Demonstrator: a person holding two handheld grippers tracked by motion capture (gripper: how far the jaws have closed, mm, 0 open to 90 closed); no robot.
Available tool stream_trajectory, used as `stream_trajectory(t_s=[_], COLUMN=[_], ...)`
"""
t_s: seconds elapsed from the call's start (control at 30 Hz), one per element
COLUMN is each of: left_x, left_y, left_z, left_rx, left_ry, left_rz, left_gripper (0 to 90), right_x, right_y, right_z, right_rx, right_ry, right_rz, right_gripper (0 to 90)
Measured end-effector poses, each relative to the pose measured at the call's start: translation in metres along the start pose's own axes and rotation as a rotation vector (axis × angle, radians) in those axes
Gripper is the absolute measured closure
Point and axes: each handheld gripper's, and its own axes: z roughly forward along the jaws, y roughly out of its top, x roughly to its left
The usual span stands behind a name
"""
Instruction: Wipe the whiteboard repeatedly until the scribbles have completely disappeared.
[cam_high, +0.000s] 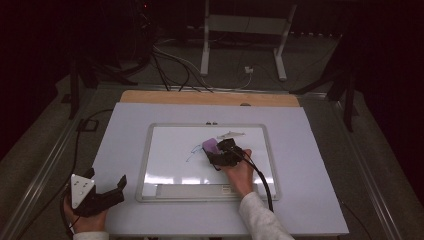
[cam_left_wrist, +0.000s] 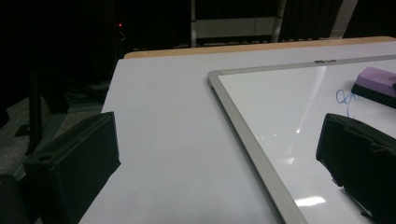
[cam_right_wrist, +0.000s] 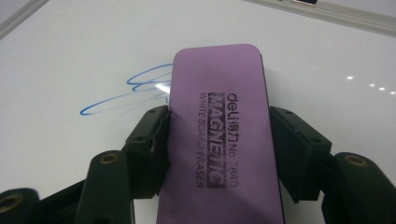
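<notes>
The right gripper (cam_right_wrist: 219, 140) pinched the purple eraser (cam_right_wrist: 219, 126) by its long sides, holding it flat on the whiteboard (cam_high: 175, 155) just beside a blue scribble (cam_right_wrist: 126, 95) near the board's middle. The left gripper (cam_high: 107, 192) rested on the table (cam_high: 310, 200) off the board's left edge, its jaws spread with nothing between them.

Your right gripper (cam_high: 216, 151) is out over the board, forearm angled in from the bottom edge, jaws clamped on both long sides of something. Your left gripper (cam_high: 117, 186) rests low at the left, jaws apart, nothing between them.
</notes>
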Motion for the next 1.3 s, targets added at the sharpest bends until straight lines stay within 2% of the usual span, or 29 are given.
stream_trajectory(t_s=[0.07, 0.23, 0.3, 0.37, 0.43, 0.63, 0.7, 0.83, 0.93, 1.0, 1.07, 1.13, 1.3], left_x=[0.0, -0.001, 0.0, 0.0, 0.001, 0.001, 0.001, 0.0, 0.001, 0.001, 0.001, 0.001, 0.0], left_y=[0.0, 0.0, 0.0, 0.0, 0.0, 0.0, 0.0, 0.0, 0.0, 0.0, 0.0, 0.0, 0.0], left_z=[0.0, 0.0, 0.0, 0.0, -0.001, -0.001, -0.001, 0.0, 0.0, 0.0, 0.0, 0.0, 0.0], left_rx=[0.003, 0.001, 0.0, 0.0, -0.001, -0.002, -0.001, 0.0, -0.001, 0.001, 0.0, 0.0, 0.001], left_ry=[-0.001, 0.0, 0.001, 0.002, 0.001, 0.002, 0.001, 0.001, 0.001, 0.001, 0.001, 0.001, 0.0], left_rz=[0.003, 0.001, 0.0, -0.002, -0.002, -0.004, -0.003, -0.002, -0.003, -0.002, -0.002, -0.002, -0.001], left_gripper=[0.2, 0.2, 0.2, 0.2, 0.2, 0.2, 0.2, 0.2, 0.2, 0.2, 0.2, 0.2, 0.2], right_x=[0.006, 0.03, 0.034, 0.032, 0.028, 0.003, -0.004, -0.005, -0.005, -0.005, -0.006, -0.007, -0.003], right_y=[-0.001, -0.004, -0.004, -0.004, -0.003, 0.0, 0.0, 0.0, 0.0, 0.0, 0.001, 0.001, 0.001], right_z=[0.001, 0.003, 0.003, 0.004, 0.003, 0.001, 0.0, 0.0, 0.0, 0.0, -0.002, -0.002, -0.001], right_rx=[0.002, 0.014, 0.018, 0.018, 0.015, -0.001, -0.004, -0.002, -0.002, -0.013, -0.027, -0.029, -0.02], right_ry=[0.045, 0.157, 0.176, 0.18, 0.149, 0.03, 0.012, 0.011, 0.036, 0.039, 0.036, 0.032, 0.032], right_rz=[-0.025, -0.134, -0.156, -0.153, -0.134, -0.026, 0.001, 0.003, 0.011, 0.014, 0.028, 0.036, 0.028], right_gripper=[41.2, 41.1, 41.1, 41.1, 41.1, 41.2, 41.1, 40.4, 33.5, 32.2, 33.6, 40.7, 41.2])
